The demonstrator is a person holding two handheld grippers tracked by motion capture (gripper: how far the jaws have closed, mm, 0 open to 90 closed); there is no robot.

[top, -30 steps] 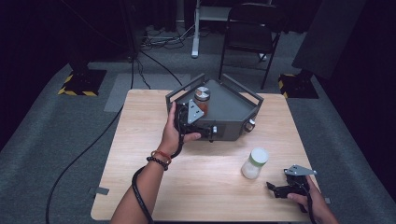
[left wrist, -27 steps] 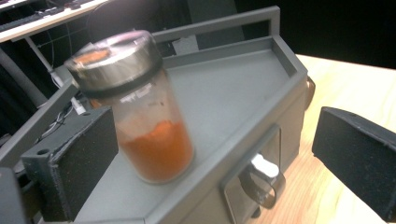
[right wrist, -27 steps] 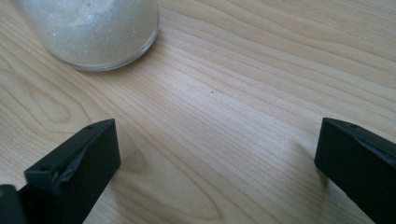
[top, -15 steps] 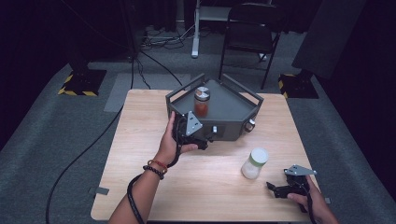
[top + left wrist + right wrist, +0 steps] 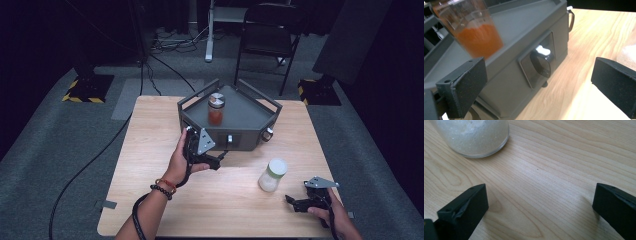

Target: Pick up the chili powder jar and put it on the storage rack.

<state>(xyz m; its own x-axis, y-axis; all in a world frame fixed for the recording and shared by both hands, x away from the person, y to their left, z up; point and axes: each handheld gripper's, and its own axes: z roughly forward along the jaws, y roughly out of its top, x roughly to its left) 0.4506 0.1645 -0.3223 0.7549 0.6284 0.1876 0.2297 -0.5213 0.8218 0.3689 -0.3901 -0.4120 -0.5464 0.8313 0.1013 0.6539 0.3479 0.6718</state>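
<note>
While left gripper (image 5: 220, 159) gapes wide — near box knob (image 5: 541, 63) | orange jar (image 5: 216, 109) atop | right gripper (image 5: 295, 202) wide, white jar (image 5: 272, 175) perhaps near

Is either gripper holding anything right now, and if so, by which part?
Nothing is held. The left gripper has its jaws open in front of the grey box's knob. The right gripper rests open on the table, short of the white jar.

Wooden table (image 5: 150, 200) bears grey tray (image 5: 240, 137), white jar (image 5: 271, 176).
</note>
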